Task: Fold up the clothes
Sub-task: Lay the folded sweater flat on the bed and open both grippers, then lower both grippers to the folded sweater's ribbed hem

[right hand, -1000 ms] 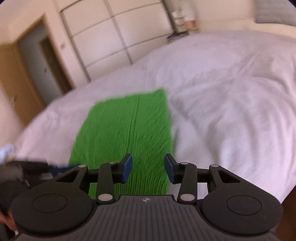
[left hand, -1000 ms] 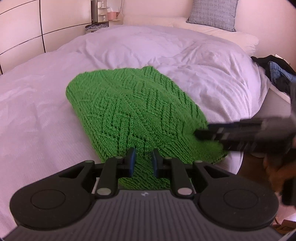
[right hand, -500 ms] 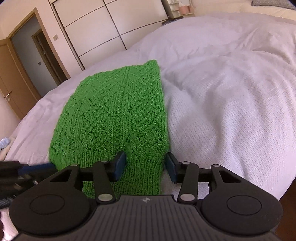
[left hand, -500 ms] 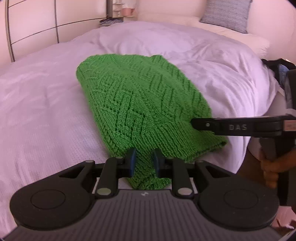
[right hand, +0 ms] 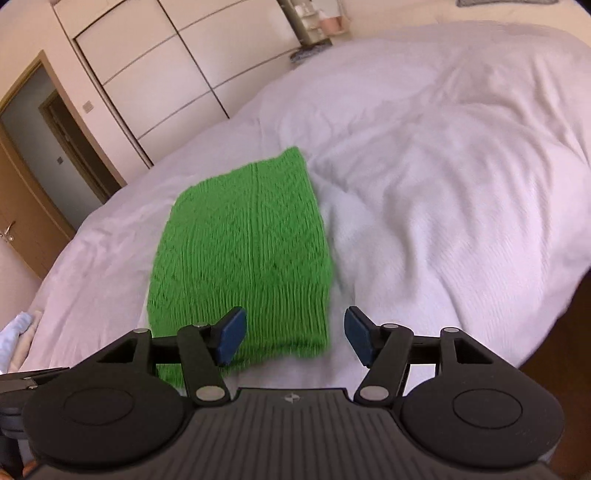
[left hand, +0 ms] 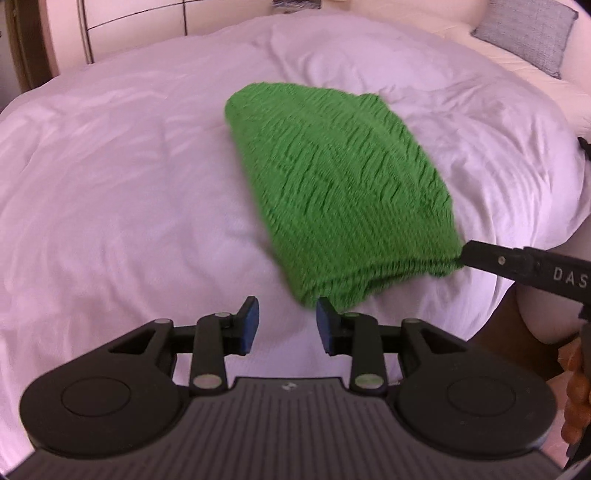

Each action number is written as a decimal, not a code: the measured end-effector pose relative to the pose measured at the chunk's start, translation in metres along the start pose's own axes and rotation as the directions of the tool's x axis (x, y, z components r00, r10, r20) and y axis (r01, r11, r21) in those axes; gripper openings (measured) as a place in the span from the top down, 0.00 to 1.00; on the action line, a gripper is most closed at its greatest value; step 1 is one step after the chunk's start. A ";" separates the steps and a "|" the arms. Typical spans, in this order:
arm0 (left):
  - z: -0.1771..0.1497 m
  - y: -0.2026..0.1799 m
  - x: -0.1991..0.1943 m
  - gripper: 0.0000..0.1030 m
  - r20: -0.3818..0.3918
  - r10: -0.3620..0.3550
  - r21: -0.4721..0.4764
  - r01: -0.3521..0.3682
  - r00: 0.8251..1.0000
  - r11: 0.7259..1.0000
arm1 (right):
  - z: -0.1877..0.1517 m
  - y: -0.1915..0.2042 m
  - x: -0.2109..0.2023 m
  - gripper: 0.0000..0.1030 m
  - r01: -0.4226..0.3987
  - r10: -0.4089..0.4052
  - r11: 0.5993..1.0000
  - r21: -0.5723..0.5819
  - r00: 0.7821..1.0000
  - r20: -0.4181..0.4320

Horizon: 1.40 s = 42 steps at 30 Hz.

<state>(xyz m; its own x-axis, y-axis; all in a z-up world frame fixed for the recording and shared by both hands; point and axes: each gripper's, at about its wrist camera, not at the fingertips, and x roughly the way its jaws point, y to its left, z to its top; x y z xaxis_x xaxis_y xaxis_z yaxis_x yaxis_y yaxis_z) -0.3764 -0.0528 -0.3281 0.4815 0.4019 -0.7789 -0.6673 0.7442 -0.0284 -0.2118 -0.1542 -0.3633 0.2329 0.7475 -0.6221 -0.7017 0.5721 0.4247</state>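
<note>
Left wrist view: green knit sweater [left hand: 340,206] is motion-blurred, stitch pattern hard to read. It lies folded on the white duvet [left hand: 110,192] of the bed, near the bed's right edge. Left gripper [left hand: 287,322] has its fingers parted with a clear gap, nothing between them; the sweater's near corner sits just beyond the right blue pad [left hand: 325,325], contact cannot be told. Right gripper finger [left hand: 517,264] comes in from the right, cut off by the frame; its tip is at the sweater's near right corner, touching or just beside, unclear. Lettering "DAS" on it runs off the frame edge. Part of a hand [left hand: 576,398] shows at the right edge, mostly cropped. Grey pillow [left hand: 532,33] at top right, partly cut off.

Right wrist view: also blurred. Right gripper [right hand: 295,338] fingers spread wide, holding nothing; the sweater [right hand: 243,258] near edge lies just ahead, partly hidden behind the left pad [right hand: 231,336]. Duvet [right hand: 443,184] is rumpled to the right. White wardrobe [right hand: 147,66] and a brown door [right hand: 22,221] behind. Small shelf items [right hand: 317,18] at top too small to identify. Pale cloth [right hand: 14,332] at left edge is cropped. Left gripper [right hand: 22,380] shows only as a sliver at lower left.
</note>
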 end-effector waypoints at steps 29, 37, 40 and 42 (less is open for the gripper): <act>-0.029 0.000 -0.083 0.64 0.114 0.057 -0.001 -0.057 0.992 0.998 | -0.023 0.036 -0.071 0.32 -0.019 0.023 0.998 -0.062 0.998 0.058; -0.016 0.010 -0.062 0.65 0.136 0.011 -0.007 -0.010 0.991 1.000 | -0.014 0.037 -0.054 0.31 -0.021 0.024 0.997 -0.076 0.999 0.047; -0.005 0.026 -0.045 0.71 0.171 -0.088 -0.016 0.093 0.981 0.996 | -0.005 0.033 -0.031 0.36 -0.033 0.036 0.997 -0.075 0.998 0.043; 0.009 0.040 -0.030 0.80 0.181 -0.147 -0.037 0.156 0.972 0.987 | 0.001 0.030 -0.016 0.49 -0.041 0.044 0.996 -0.075 0.998 0.040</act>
<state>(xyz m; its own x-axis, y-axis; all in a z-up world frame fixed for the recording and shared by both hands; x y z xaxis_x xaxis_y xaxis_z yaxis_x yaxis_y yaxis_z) -0.4125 -0.0302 -0.2998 0.6692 0.3783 -0.6396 -0.6045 0.7778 -0.1724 -0.2359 -0.1488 -0.3401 0.2285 0.7851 -0.5757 -0.7594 0.5138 0.3992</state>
